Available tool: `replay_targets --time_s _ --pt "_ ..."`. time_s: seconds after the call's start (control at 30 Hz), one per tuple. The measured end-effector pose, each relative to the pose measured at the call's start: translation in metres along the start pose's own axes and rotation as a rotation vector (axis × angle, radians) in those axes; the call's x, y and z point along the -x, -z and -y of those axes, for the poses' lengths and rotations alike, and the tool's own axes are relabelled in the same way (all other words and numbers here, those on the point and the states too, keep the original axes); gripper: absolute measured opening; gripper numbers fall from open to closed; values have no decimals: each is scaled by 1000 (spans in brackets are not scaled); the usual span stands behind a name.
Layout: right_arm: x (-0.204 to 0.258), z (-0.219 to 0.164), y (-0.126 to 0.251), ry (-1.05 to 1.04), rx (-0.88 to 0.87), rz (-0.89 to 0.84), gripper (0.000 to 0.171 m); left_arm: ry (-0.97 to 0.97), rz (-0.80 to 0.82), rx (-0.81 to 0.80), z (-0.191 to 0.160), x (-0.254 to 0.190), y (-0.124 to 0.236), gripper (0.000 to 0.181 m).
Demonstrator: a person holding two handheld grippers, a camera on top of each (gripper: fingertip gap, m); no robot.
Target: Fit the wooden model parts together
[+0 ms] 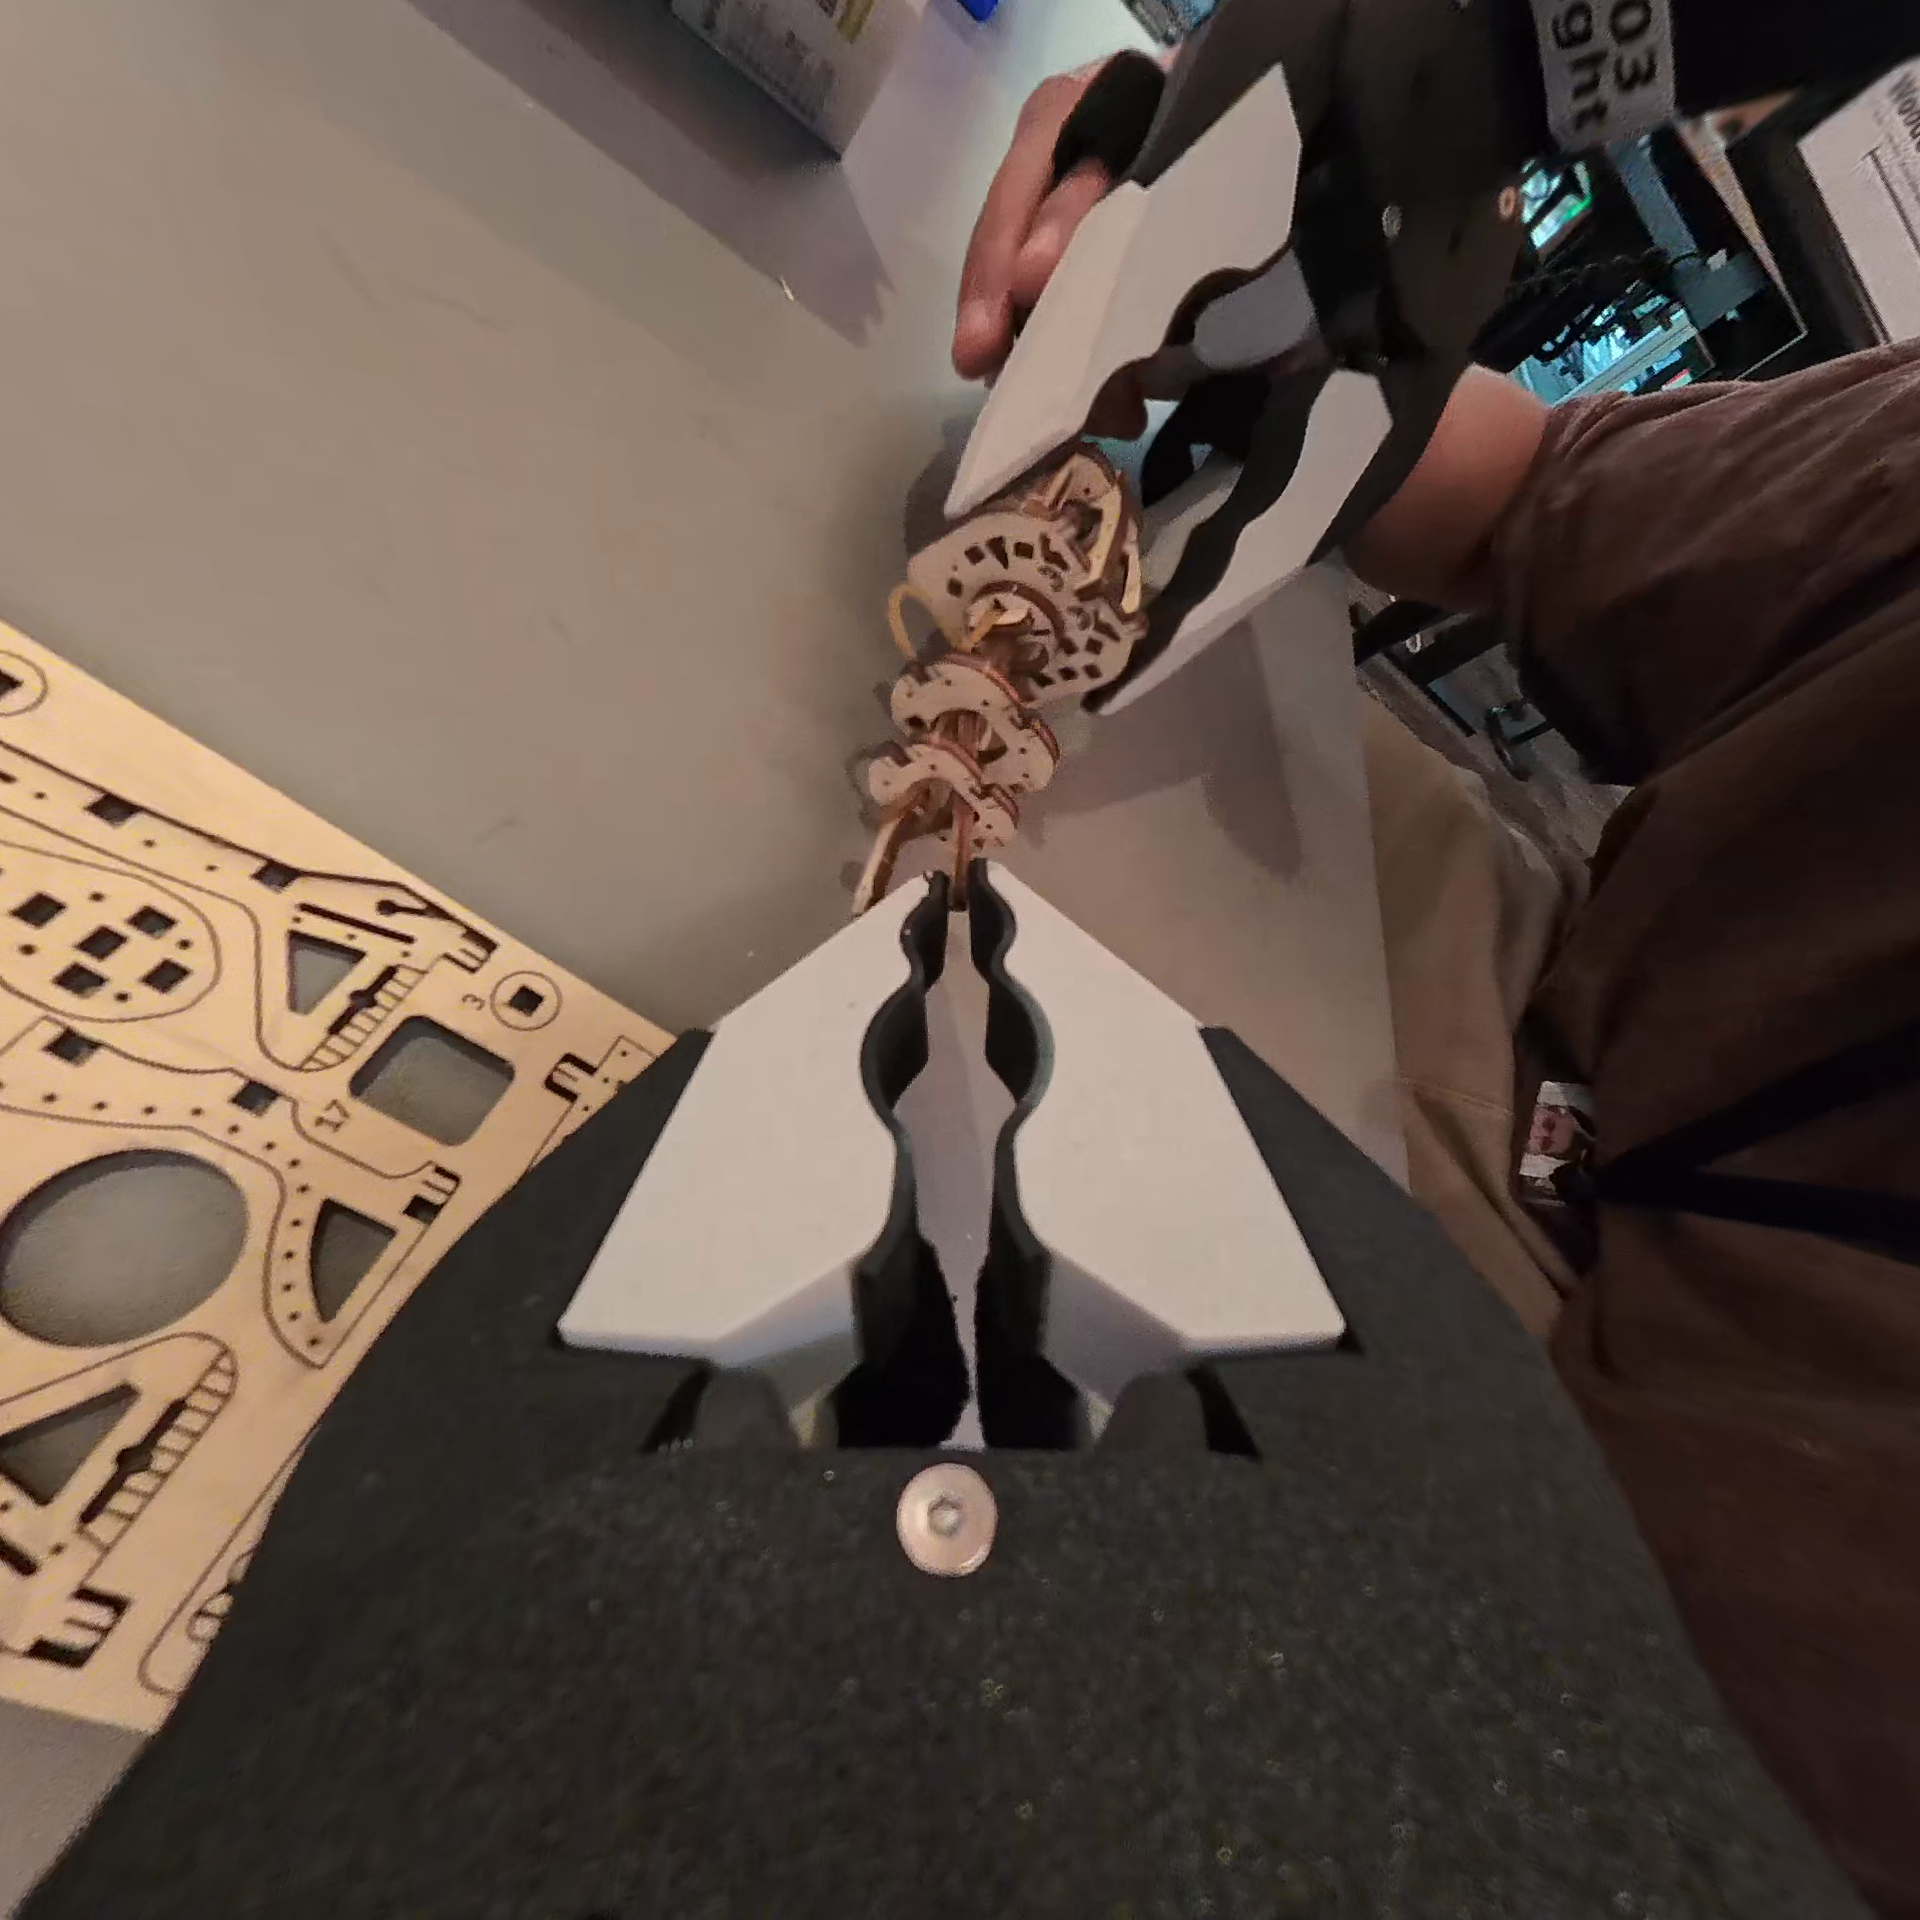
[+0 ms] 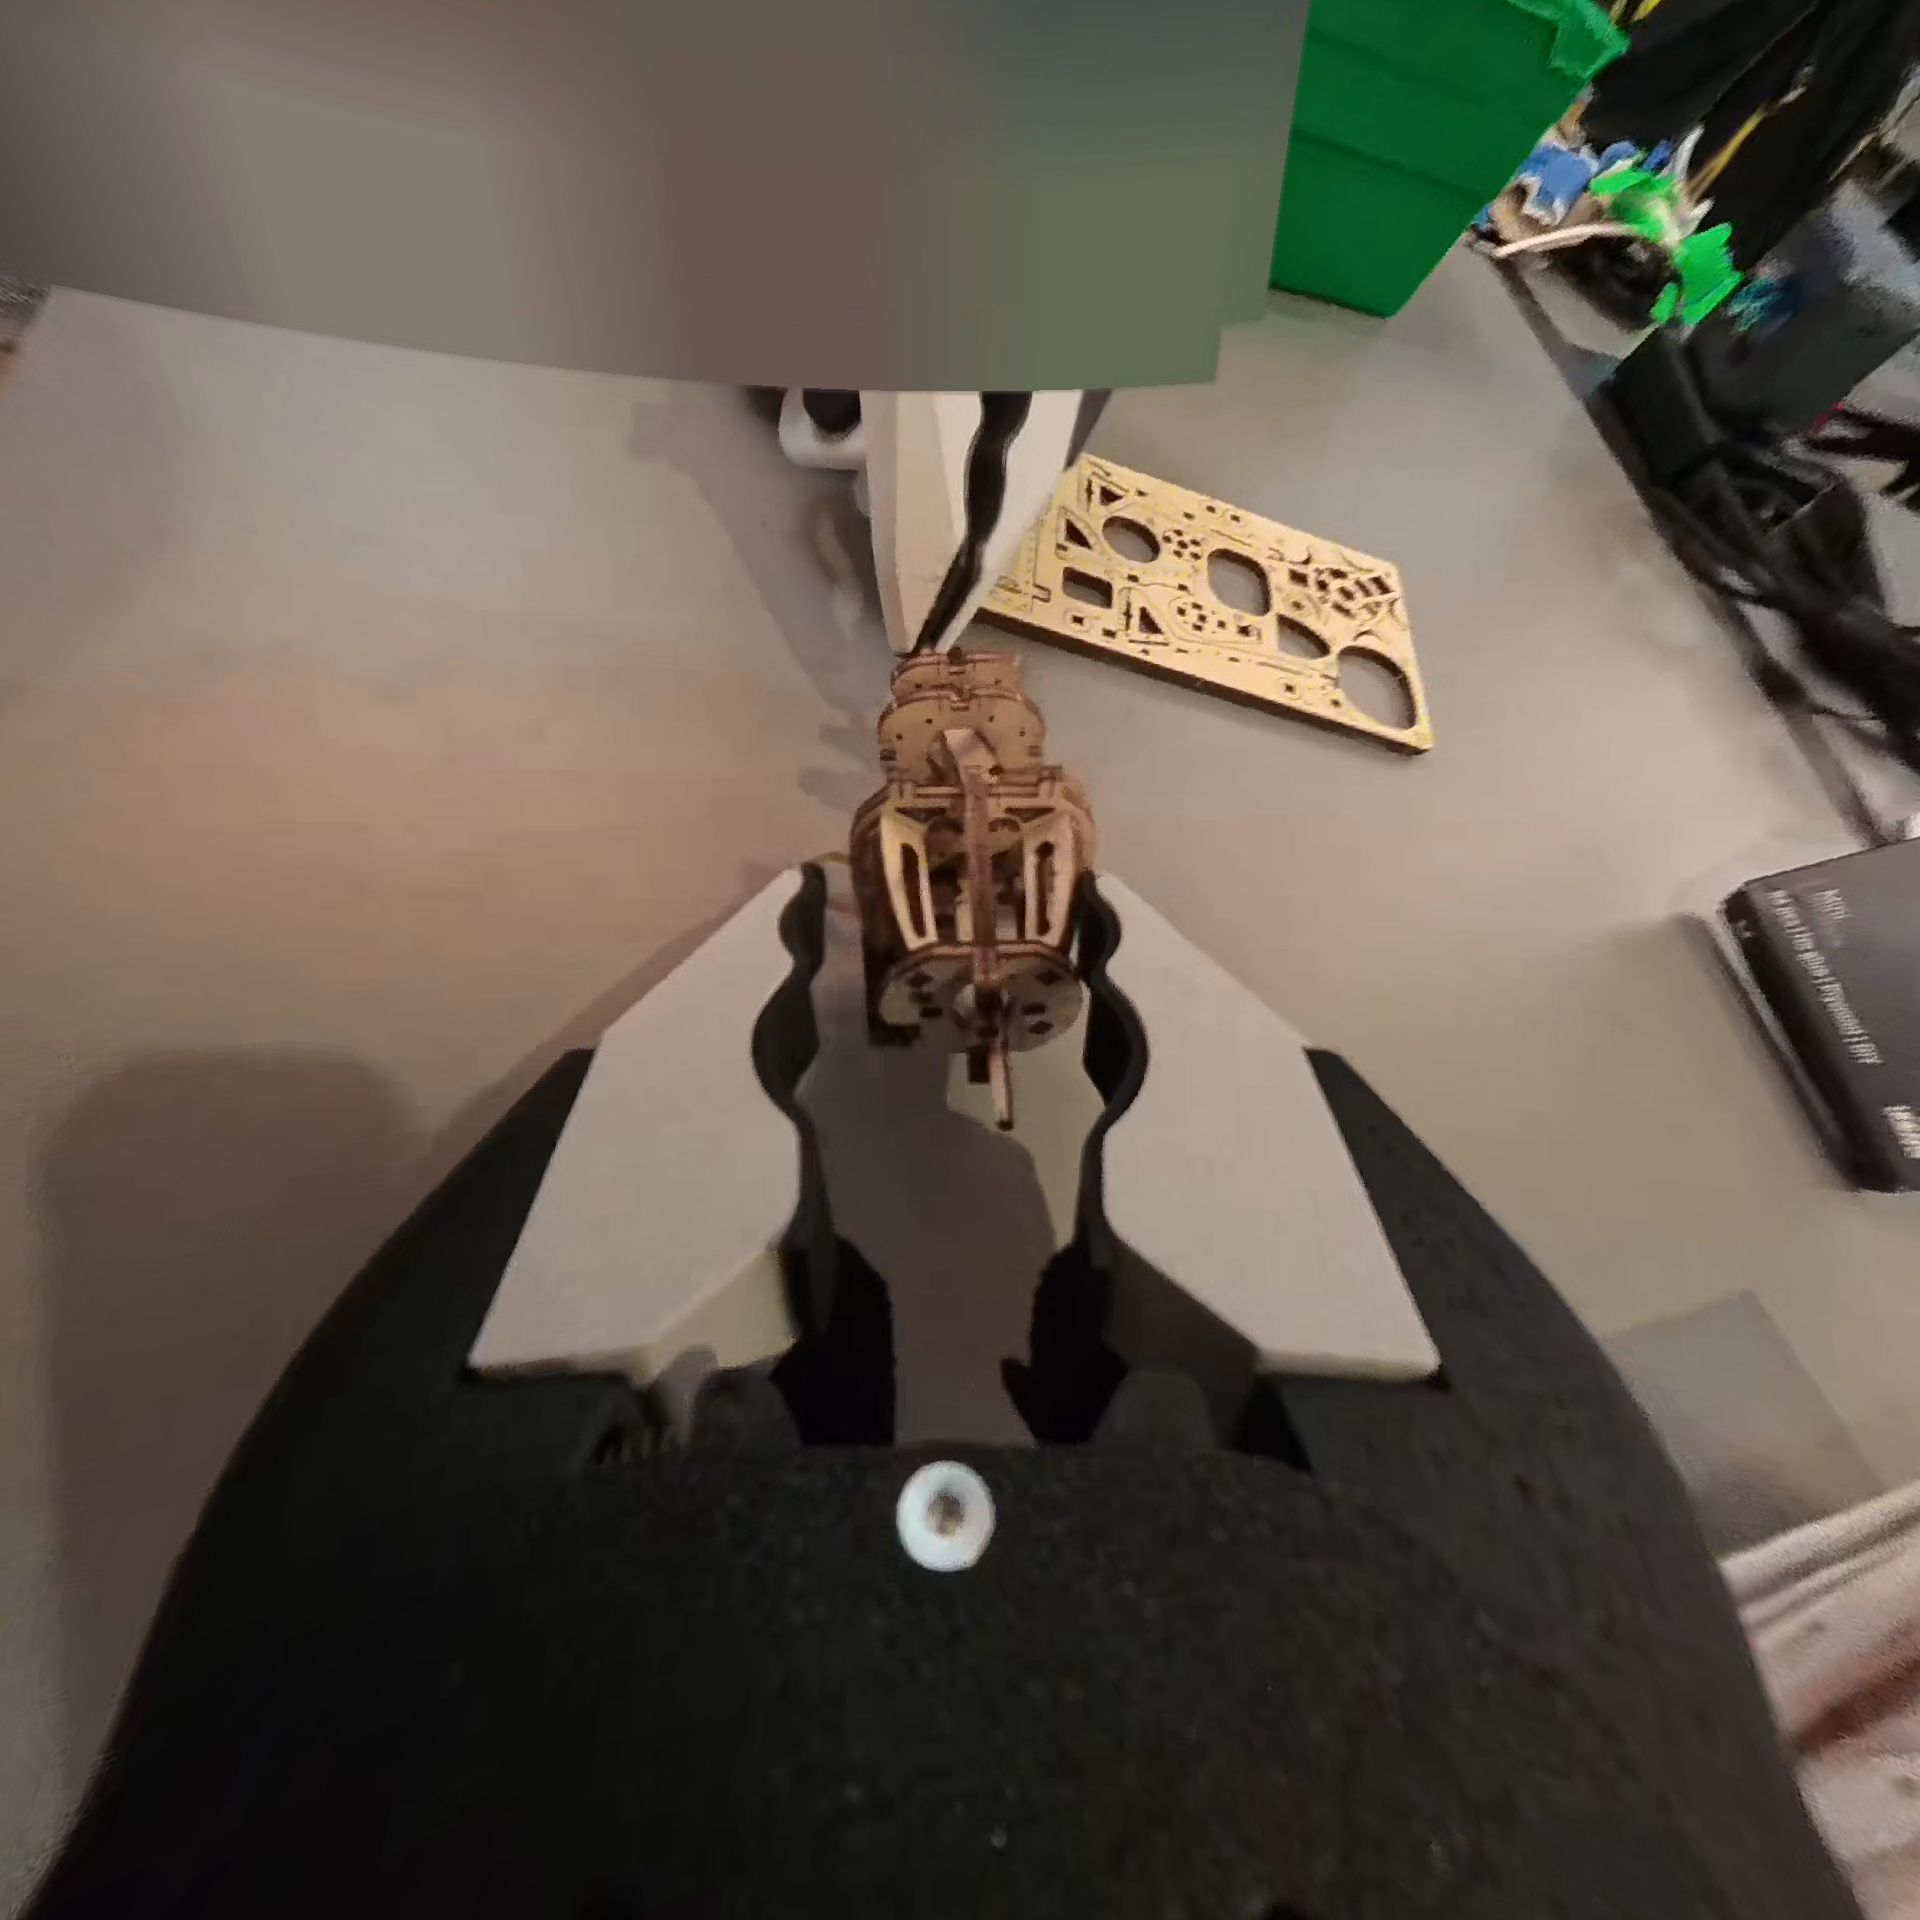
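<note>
The light, brittle-looking wooden model [image 1: 997, 665] is grasped at its slim tail by the clenched left gripper [image 1: 956, 904] and around its rounder body by the right gripper [image 2: 951, 935], the sturdier place to hold.

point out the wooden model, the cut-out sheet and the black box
wooden model [image 2: 971, 914]: right wrist view, on its slotted body
cut-out sheet [image 2: 1226, 603]: right wrist view, on wood between the oval holes
black box [image 2: 1839, 1029]: right wrist view, on its dark top face
</note>
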State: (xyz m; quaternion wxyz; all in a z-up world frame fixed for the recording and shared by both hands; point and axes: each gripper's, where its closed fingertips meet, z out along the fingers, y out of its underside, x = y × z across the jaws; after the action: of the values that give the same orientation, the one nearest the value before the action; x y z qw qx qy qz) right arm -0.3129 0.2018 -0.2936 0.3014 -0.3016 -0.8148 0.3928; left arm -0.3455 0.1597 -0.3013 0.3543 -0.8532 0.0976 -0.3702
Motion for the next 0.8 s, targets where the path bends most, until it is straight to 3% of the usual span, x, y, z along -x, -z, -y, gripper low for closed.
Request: replay_targets --time_s 0.1,0.27,0.43,0.6,0.8 --pt "3 -8 -2 -74 37 74 67 8 10 2 0 2 0 1" --pt "-2 9 16 -286 -28 280 80 1 24 17 -2 3 -2 1" --pt "-7 19 8 -379 95 472 96 -26 37 40 -5 2 -4 0" --pt "2 4 -14 -375 323 686 106 -49 42 58 -7 1 -6 0" --pt "20 4 -15 -393 449 826 100 -59 53 66 -8 1 -8 0"
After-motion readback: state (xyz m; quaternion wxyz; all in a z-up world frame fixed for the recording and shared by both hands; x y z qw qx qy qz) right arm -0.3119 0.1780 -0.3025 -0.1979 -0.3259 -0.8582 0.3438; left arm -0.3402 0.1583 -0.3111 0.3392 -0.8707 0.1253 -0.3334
